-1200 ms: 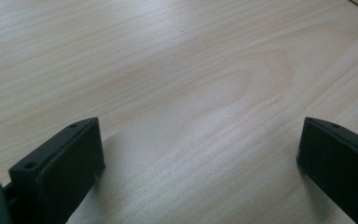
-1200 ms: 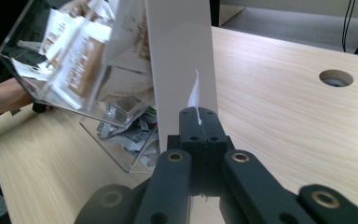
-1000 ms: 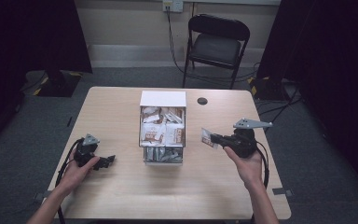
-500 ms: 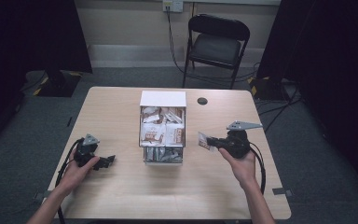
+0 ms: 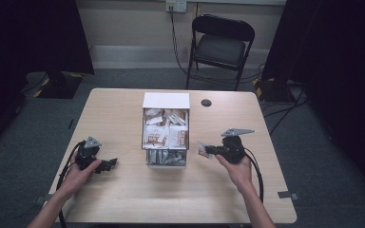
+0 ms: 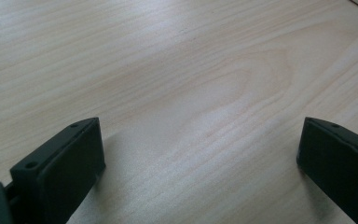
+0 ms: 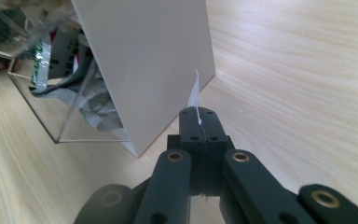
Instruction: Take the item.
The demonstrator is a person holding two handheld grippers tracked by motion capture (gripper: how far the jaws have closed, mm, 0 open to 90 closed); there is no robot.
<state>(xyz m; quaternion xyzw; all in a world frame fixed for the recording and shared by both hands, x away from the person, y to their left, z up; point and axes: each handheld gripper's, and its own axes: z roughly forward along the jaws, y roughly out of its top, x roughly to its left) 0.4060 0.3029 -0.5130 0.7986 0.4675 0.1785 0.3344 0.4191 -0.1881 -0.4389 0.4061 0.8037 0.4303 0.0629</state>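
Observation:
A white box (image 5: 166,100) stands mid-table, packed with several snack packets (image 5: 165,133); a clear compartment (image 5: 166,158) forms its near end. Right of it, my right gripper (image 5: 209,150) is shut on a small white packet (image 5: 202,148), pointing at the box. In the right gripper view the shut jaws pinch the packet's thin white edge (image 7: 196,98) close to the box's white side wall (image 7: 144,60), with the clear compartment (image 7: 60,93) further left. My left gripper (image 5: 109,164) rests in a hand on the table left of the box. Its jaws (image 6: 200,154) stand wide open over bare wood.
The wooden table (image 5: 123,199) has bare room in front of and beside the box. A small black disc (image 5: 206,102) lies near the far edge. A black folding chair (image 5: 221,45) stands behind the table, and cables run across the floor.
My right gripper has carried the packet leftward and a little nearer, closing on the box's right side. The left gripper has stayed put.

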